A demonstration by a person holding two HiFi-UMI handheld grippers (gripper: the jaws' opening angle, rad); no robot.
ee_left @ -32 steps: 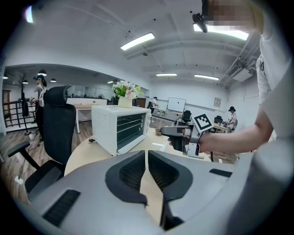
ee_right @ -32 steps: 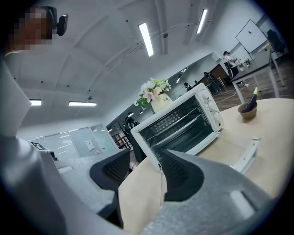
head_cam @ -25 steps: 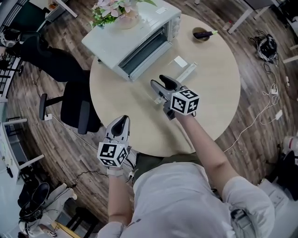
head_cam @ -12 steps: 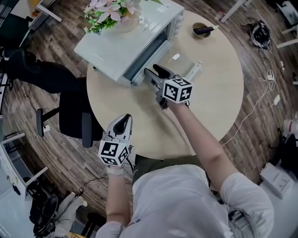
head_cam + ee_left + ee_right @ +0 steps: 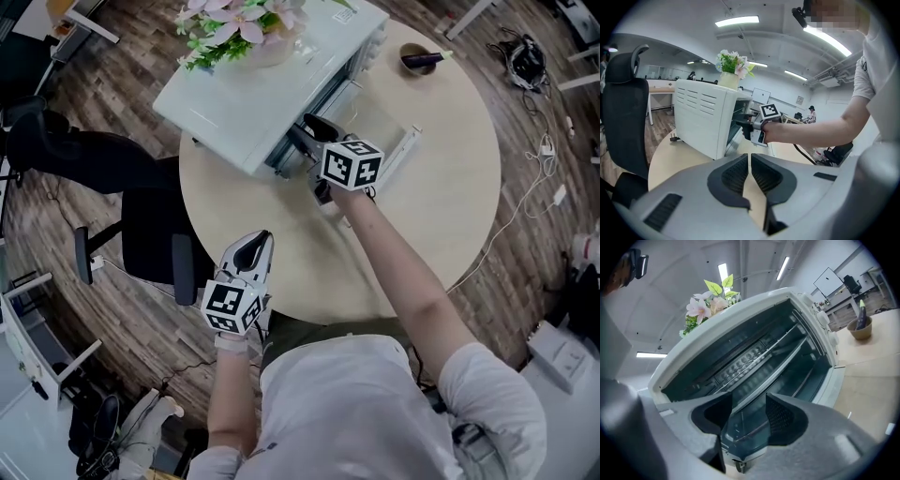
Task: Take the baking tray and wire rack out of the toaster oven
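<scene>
Access explains the layout: the white box-shaped toaster oven (image 5: 262, 89) sits at the far left edge of the round beige counter (image 5: 441, 197) with its glass door (image 5: 380, 122) folded down, so the thin wire rack (image 5: 780, 340) and the dark metal baking tray (image 5: 774, 370), both inside the cavity, face us. Our right gripper (image 5: 305, 131) hovers at the opening, jaws apart and empty, lined up with their front edges. Our left gripper (image 5: 255, 246) hangs off the near left edge, jaws closed on nothing, probably kept clear until a second grip is needed.
</scene>
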